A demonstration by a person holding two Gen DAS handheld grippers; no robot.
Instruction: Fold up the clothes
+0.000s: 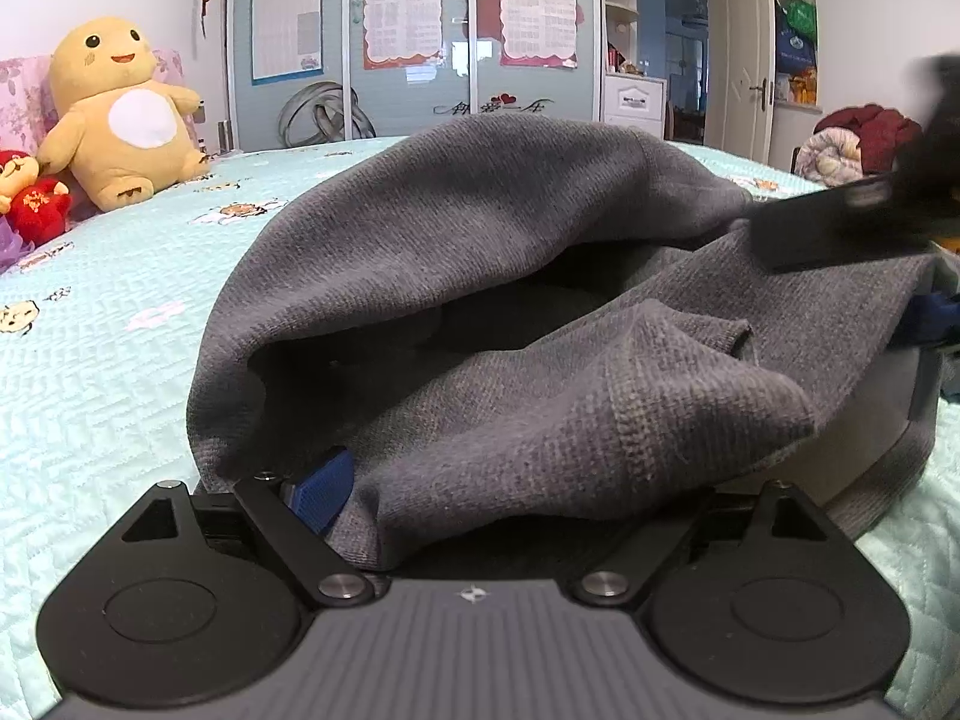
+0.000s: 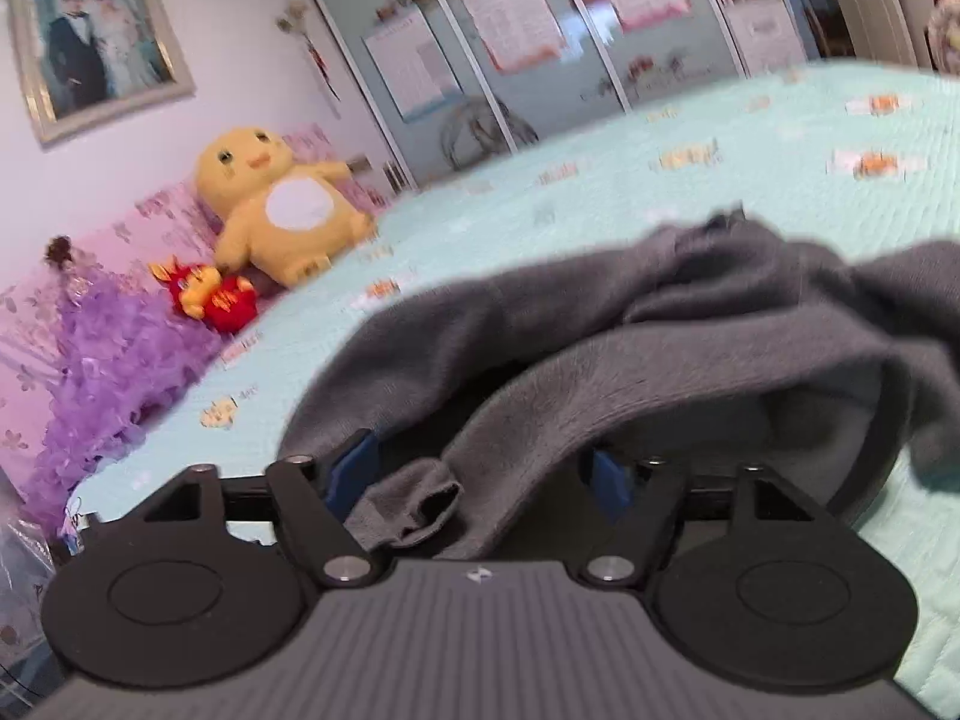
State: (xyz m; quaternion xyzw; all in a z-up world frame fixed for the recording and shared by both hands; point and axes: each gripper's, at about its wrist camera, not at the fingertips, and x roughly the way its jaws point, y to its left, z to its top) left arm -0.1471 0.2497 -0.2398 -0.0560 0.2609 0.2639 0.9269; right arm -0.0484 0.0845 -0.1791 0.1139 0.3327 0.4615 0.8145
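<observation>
Honestly, my worry in the left wrist view is the bunched grey knit garment heaped over my left gripper: its blue-padded fingers are spread wide with cloth draped across them, not pinched, so any pull could drag the whole pile instead of one edge. A dark blurred bar, probably the other gripper, crosses the right of that frame near the cloth, so the two could knock together. Open pale green quilted bedspread fills the left; a yellow plush toy sits upper left. In the right wrist view my right gripper has its fingers parted, loose folds lying between them unclamped; I judge a snag likely. Free bedspread lies upper right.
</observation>
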